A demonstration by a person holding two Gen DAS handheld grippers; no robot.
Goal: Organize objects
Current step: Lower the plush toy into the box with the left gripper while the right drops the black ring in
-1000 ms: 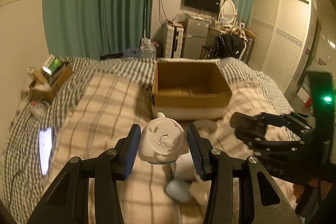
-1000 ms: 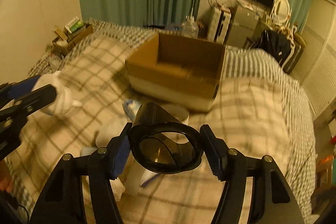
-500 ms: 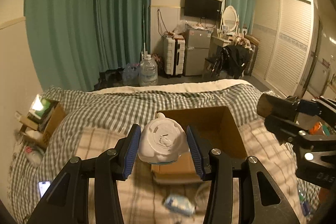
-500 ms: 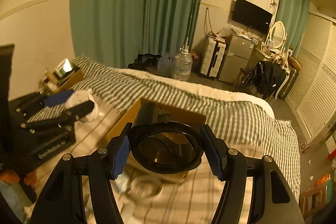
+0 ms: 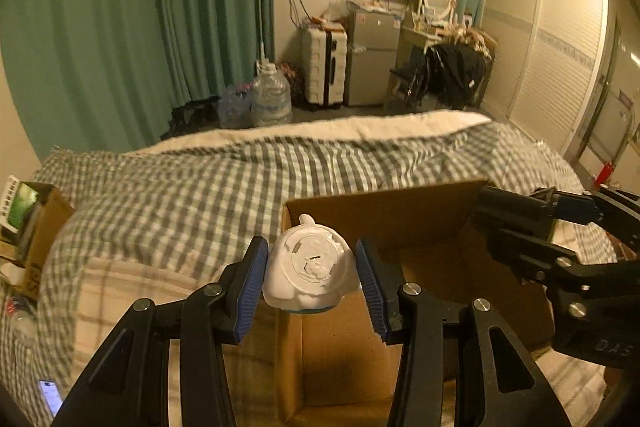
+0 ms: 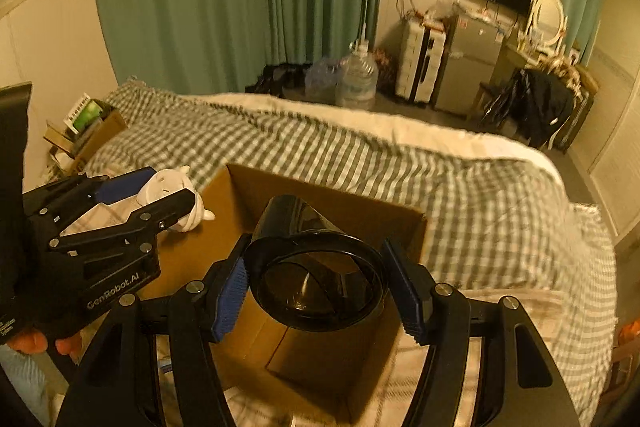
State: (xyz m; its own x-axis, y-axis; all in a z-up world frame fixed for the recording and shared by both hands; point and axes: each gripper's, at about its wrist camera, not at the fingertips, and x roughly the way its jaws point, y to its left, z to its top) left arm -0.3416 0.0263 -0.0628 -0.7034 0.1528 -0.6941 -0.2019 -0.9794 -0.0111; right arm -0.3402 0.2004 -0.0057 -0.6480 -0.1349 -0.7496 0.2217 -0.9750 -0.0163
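Left wrist view: the left gripper [image 5: 310, 277] clamps a white rounded plastic toy [image 5: 308, 277] above the open brown cardboard box's [image 5: 384, 215] left wall. The right gripper [image 6: 320, 283] clamps a black glossy funnel-like cup [image 6: 316, 279], apparently over the box. Releasing early could drop the toy outside the box.

Showing as matt white plastic: figurine [image 5: 308, 275]. Gleaming as glossy dark translucent plastic: cup [image 6: 316, 281]. Looking like plain brown matt corrugated card: box [image 5: 384, 219]. Lying as soft woven checked cloth: bedcover [image 5: 208, 187]. Appearing ribbed, blue, rubbery: gripper pads [image 5: 252, 289].
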